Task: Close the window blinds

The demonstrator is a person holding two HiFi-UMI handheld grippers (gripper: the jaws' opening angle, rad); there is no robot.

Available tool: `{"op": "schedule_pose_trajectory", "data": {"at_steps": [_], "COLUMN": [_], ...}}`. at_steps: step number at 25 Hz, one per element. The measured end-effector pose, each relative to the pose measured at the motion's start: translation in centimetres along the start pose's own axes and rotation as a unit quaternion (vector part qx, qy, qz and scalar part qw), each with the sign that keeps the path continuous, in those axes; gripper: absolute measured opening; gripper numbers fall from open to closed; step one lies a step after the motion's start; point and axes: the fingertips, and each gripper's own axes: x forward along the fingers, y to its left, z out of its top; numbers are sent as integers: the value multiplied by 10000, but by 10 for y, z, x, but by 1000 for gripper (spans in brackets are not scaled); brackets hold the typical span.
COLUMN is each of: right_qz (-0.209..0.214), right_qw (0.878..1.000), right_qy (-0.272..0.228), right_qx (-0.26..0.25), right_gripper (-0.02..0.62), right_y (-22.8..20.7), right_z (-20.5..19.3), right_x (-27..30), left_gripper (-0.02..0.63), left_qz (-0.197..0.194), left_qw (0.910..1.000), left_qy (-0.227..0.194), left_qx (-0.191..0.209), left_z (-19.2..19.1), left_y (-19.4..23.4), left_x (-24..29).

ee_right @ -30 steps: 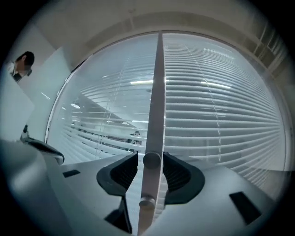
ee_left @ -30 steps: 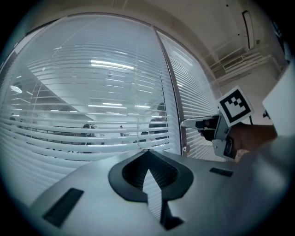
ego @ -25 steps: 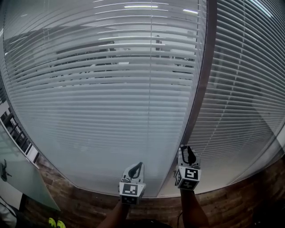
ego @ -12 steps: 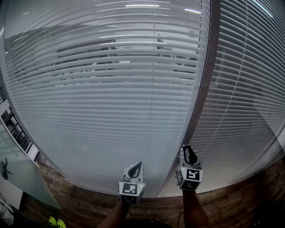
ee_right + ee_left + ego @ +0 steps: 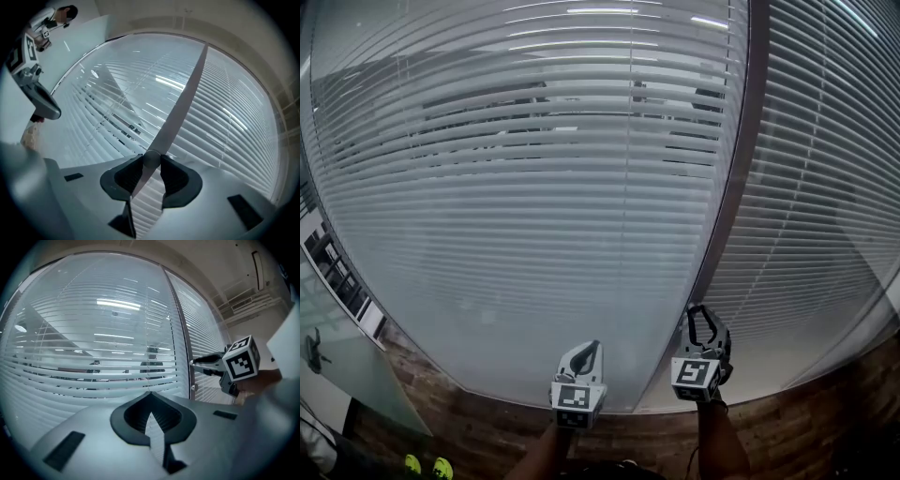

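Note:
White slatted blinds (image 5: 534, 187) fill the big window pane ahead, and their upper slats stand tilted so the room behind shows through. A grey mullion (image 5: 733, 187) separates them from a second blind panel (image 5: 825, 187). My right gripper (image 5: 701, 317) is at the foot of the mullion. In the right gripper view its jaws (image 5: 151, 160) are shut on a small round grey knob (image 5: 151, 157) on the mullion (image 5: 183, 103). My left gripper (image 5: 591, 349) hovers low before the left pane, shut, with nothing in it (image 5: 150, 393).
A brick-patterned sill or wall (image 5: 487, 431) runs below the window. A frosted glass panel (image 5: 356, 375) with a handle stands at the lower left. People and ceiling lights show through the slats (image 5: 152, 363). The right gripper's marker cube (image 5: 241, 364) is in the left gripper view.
My right gripper has shifted a little down and to the right and rolled, so its marker cube now sits tilted. The left gripper has stayed put.

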Motion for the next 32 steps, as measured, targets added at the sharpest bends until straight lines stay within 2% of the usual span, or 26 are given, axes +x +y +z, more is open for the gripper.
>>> {"op": "schedule_pose_trajectory", "data": {"at_steps": [2, 4, 6, 8, 10, 17, 20, 22, 24, 28, 30, 32], "right_qz": [38, -22, -107, -78, -1, 72, 91, 86, 57, 75, 137, 195], "right_qw": [9991, 9930, 9762, 9605, 9499, 9135, 9068, 9116, 9291, 9753, 9891, 9970], "right_qy": [75, 53, 7, -67, -109, -278, -317, -330, -407, -624, -652, -652], "right_qx": [-421, -1182, -2168, -2780, -3122, -4059, -4203, -4096, -3675, -2119, -1312, -371], "right_gripper": [123, 123, 124, 124, 124, 124, 124, 124, 124, 143, 143, 143], "right_y": [2, 2, 5, 7, 7, 9, 9, 9, 7, 4, 5, 1], "right_z": [-1, -1, -2, -3, -3, -5, -6, -6, -4, -2, -3, -6], "right_x": [0, -1, -1, -1, 0, -1, 0, 0, -2, -16, -21, -19], "left_gripper": [0, 0, 0, 0, 0, 0, 0, 0, 0, 0, 0, 0], "left_qz": [25, 18, 22, 3, -1, 49, 87, 87, 82, 105, 144, 157], "left_qw": [10000, 10000, 9999, 10000, 9998, 9999, 9998, 9998, 9999, 9998, 9997, 9996], "left_qy": [-55, -11, -80, 55, 185, 143, 151, 148, 143, 180, 198, 220], "left_qx": [52, 79, 93, 8, -30, -11, -16, -33, -31, -1, 61, 95], "left_z": [-2, -3, -2, 3, 5, 8, 7, 7, 7, 5, 4, 3], "left_y": [1, 1, 1, -2, -5, -4, -2, -2, -3, -2, 0, 1], "left_x": [1, 1, 2, 0, -1, -3, -4, -4, -4, -6, -6, -7]}}
